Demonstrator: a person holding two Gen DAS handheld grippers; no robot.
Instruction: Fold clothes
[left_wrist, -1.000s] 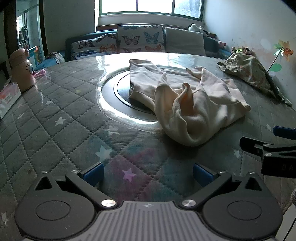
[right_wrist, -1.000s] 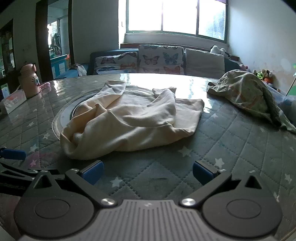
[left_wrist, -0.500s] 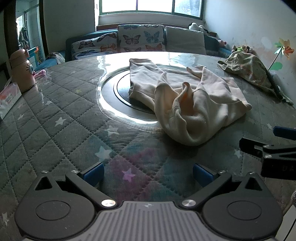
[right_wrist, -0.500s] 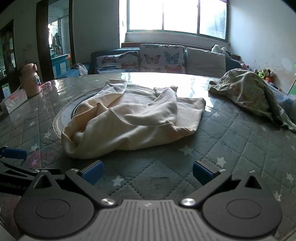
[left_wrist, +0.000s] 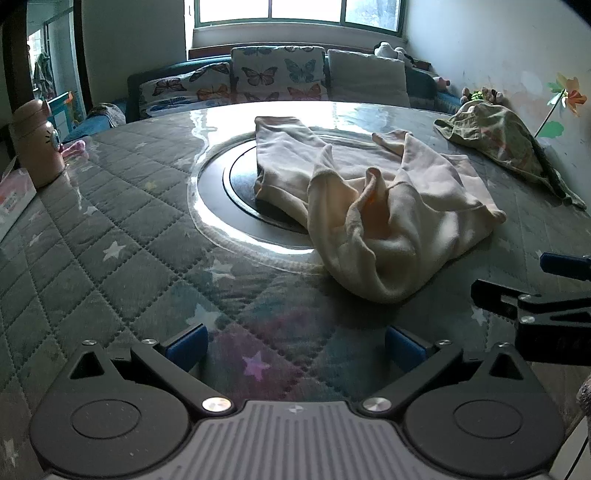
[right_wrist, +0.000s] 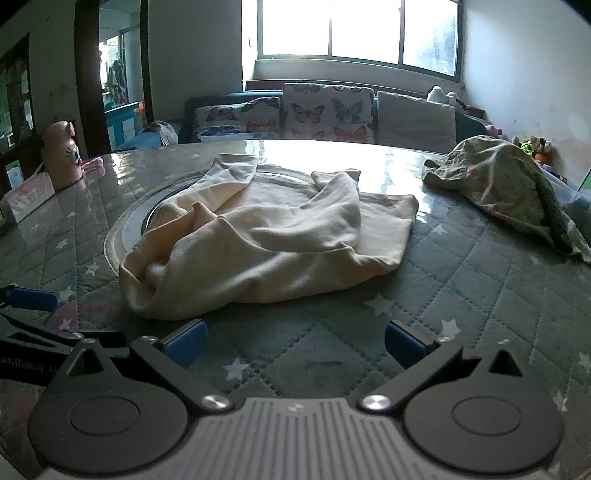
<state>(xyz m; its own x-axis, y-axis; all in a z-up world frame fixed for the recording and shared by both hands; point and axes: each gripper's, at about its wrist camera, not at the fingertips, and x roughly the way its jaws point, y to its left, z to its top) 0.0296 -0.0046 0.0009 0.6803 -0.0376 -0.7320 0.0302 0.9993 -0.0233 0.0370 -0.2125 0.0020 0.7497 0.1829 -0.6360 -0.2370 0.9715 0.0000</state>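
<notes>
A crumpled cream garment (left_wrist: 373, 206) lies in a heap on the round table, partly over the glass turntable (left_wrist: 221, 192); it also shows in the right wrist view (right_wrist: 266, 243). My left gripper (left_wrist: 295, 343) is open and empty, short of the garment's near edge. My right gripper (right_wrist: 293, 341) is open and empty, just in front of the garment. The right gripper shows at the right edge of the left wrist view (left_wrist: 543, 295). The left gripper shows at the left edge of the right wrist view (right_wrist: 33, 314).
A green patterned garment (right_wrist: 506, 184) lies at the table's far right. A pink bottle (right_wrist: 61, 155) and a tissue box (right_wrist: 27, 195) stand at the far left. A quilted star cover (left_wrist: 92, 236) covers the table. A sofa with butterfly cushions (right_wrist: 325, 114) stands behind.
Both grippers have moved slightly closer to the cream garment. The garment has not moved.
</notes>
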